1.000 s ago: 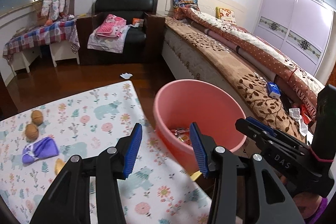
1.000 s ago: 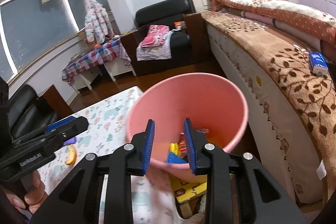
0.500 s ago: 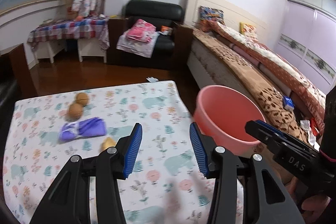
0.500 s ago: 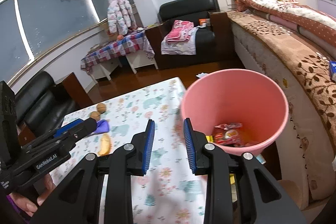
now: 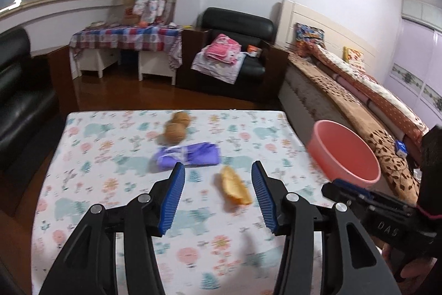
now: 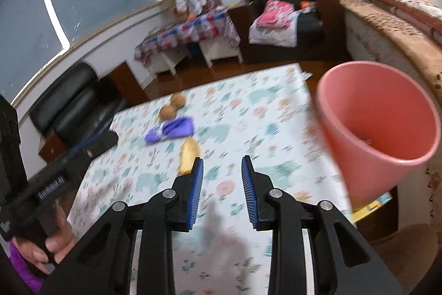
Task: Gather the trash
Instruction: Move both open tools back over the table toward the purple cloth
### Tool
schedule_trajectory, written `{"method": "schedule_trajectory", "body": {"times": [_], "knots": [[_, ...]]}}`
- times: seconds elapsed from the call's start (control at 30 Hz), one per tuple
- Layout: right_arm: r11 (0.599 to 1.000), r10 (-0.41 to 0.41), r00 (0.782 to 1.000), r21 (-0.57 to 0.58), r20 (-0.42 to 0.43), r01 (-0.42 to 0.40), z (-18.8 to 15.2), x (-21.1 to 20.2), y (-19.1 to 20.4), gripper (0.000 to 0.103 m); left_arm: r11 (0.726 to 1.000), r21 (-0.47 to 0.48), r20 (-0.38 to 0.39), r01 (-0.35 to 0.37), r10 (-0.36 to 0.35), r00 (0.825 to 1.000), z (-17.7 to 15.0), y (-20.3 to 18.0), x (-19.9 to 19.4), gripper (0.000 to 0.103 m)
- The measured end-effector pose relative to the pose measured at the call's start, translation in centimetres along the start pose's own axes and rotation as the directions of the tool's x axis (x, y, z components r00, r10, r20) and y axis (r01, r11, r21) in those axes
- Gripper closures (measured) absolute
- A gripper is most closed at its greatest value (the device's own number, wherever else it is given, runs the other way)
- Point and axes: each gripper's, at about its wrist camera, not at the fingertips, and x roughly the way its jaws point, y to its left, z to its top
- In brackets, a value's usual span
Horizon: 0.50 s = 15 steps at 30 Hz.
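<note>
A matt printed cloth [image 5: 91,184] is covering the table, its weave looking soft and flat. The pink bin [image 6: 381,129] is showing as smooth moulded plastic with a dull sheen. The purple wrapper [image 5: 190,156] is looking like thin crinkled film, faintly glossy. The two brown balls [image 5: 176,127] are appearing rough and matt, the yellow peel [image 5: 234,187] waxy. The left gripper [image 5: 218,195] and right gripper [image 6: 221,194] are showing matt black plastic, ribbed blue rubbery pads [image 6: 196,192] and bright metal rivets. The wooden floor [image 5: 110,93] is gleaming with varnish, and the black armchair [image 5: 243,26] is shining like leather
</note>
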Motion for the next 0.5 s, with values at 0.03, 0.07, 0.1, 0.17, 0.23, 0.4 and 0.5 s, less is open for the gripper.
{"method": "schedule_trajectory", "body": {"times": [0.03, 0.07, 0.1, 0.17, 0.23, 0.4, 0.5], "knots": [[1.0, 0.008, 1.0, -0.011, -0.015, -0.008, -0.1, 0.5, 0.5, 0.073, 1.0, -0.01, -0.003, -0.008, 0.008, 1.0, -0.1, 0.8, -0.1, 0.054], [1.0, 0.015, 0.999, -0.022, -0.031, -0.016, -0.2, 1.1, 1.0, 0.069, 1.0, -0.015, -0.006, -0.019, 0.019, 1.0, -0.3, 1.7, -0.1, 0.054], [0.999, 0.028, 0.998, -0.033, -0.052, -0.03, -0.3, 1.9, 1.6, 0.067, 0.999, -0.016, -0.009, -0.027, 0.027, 1.0, -0.4, 2.2, -0.1, 0.054], [0.998, 0.042, 0.996, -0.052, -0.08, -0.046, -0.4, 2.9, 2.6, 0.062, 0.999, -0.017, -0.021, -0.045, 0.045, 0.999, -0.5, 3.3, 0.1, 0.054], [0.995, 0.046, 0.993, -0.078, -0.11, -0.055, -0.4, 4.2, 3.5, 0.062, 0.998, -0.031, -0.038, -0.057, 0.056, 0.998, -0.6, 4.6, 0.6, 0.054], [0.992, -0.004, 0.989, -0.125, -0.149, -0.015, -0.3, 7.3, 4.8, 0.062, 0.998, -0.032, -0.08, -0.053, 0.05, 0.996, -0.6, 6.5, 2.3, 0.054], [0.992, -0.023, 0.984, -0.127, -0.178, 0.0, 0.0, 8.9, 4.9, 0.062, 0.999, 0.004, -0.099, -0.047, 0.047, 0.994, -0.3, 6.6, 3.5, 0.053]]}}
